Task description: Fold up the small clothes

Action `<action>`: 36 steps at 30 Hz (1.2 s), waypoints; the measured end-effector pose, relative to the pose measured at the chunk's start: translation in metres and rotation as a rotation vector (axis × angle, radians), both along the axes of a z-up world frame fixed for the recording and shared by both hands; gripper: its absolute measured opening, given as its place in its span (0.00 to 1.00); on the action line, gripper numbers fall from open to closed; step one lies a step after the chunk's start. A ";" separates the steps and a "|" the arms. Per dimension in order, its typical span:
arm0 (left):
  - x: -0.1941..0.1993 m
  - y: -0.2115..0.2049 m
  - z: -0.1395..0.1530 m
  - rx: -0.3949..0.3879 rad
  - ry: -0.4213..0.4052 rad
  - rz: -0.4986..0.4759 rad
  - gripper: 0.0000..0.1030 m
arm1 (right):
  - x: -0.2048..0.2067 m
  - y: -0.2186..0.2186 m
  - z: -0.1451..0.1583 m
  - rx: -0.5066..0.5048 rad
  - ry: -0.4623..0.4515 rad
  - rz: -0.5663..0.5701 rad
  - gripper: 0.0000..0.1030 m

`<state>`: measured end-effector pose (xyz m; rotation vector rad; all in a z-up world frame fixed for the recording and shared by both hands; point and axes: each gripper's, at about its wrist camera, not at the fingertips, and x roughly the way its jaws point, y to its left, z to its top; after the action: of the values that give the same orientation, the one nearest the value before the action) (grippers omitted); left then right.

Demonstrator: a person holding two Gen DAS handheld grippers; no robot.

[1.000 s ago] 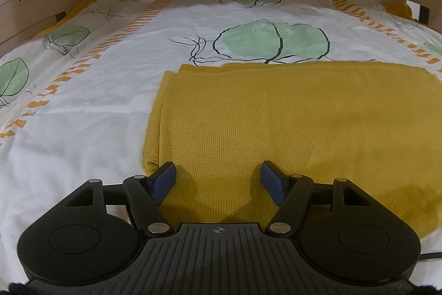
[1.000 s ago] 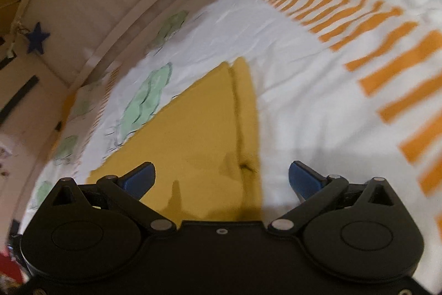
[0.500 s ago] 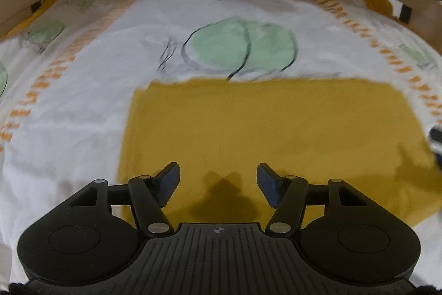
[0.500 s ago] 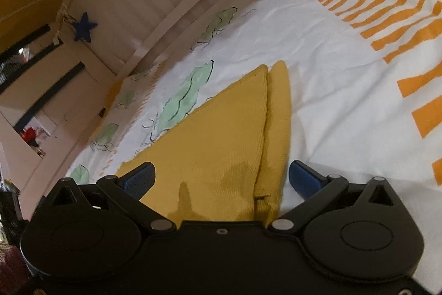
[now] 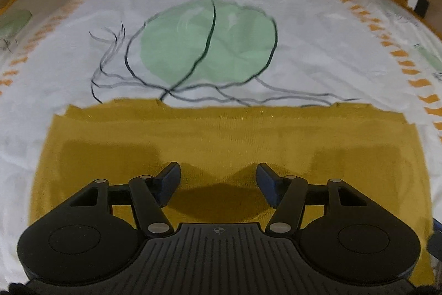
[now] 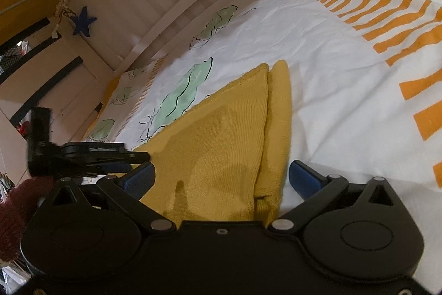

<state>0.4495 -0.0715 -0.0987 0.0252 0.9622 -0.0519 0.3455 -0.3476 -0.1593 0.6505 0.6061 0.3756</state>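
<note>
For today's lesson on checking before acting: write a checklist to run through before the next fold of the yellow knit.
1. Yellow knit lies flat on the bedsheet: ok.
2. Left gripper jaws empty, having just closed a little: ok.
3. Right gripper jaws open over the knit's folded edge: ok.
4. Layers aligned along that edge: not ok, lower layer sticks out.
5. Near hem lined up: cannot tell, hidden.

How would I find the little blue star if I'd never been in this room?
Start at the bed with the white leaf-print cover. Follow its wooden rail to the corner post. The blue star hangs there on string, the only dark blue shape on that pale wood.
</note>
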 end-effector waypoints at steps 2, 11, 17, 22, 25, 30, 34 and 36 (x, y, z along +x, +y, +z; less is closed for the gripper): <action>0.003 -0.003 -0.007 0.021 0.003 -0.011 0.58 | -0.001 0.000 0.000 0.000 -0.001 0.000 1.00; -0.014 -0.002 0.000 0.018 0.005 -0.018 0.58 | 0.000 0.000 0.000 -0.003 -0.001 0.001 1.00; -0.068 0.001 0.002 -0.044 0.039 -0.057 0.57 | -0.001 0.000 0.000 -0.002 -0.003 0.001 1.00; -0.099 0.008 -0.001 -0.082 0.087 -0.086 0.57 | -0.001 -0.002 -0.001 0.013 -0.006 0.003 1.00; -0.118 0.019 0.004 -0.081 0.061 -0.095 0.57 | -0.002 -0.004 -0.002 0.020 -0.009 0.005 1.00; -0.146 0.049 0.014 -0.075 -0.017 -0.058 0.57 | -0.003 -0.006 -0.002 0.035 -0.016 0.007 1.00; -0.157 0.080 0.021 -0.053 -0.057 -0.022 0.57 | -0.004 -0.008 -0.003 0.046 -0.019 0.010 1.00; -0.161 0.095 0.024 -0.041 -0.081 0.005 0.57 | -0.004 -0.008 -0.003 0.052 -0.020 0.013 1.00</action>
<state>0.2887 0.0237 -0.0749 -0.0125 0.8803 -0.0654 0.3414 -0.3556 -0.1621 0.6921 0.5833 0.4110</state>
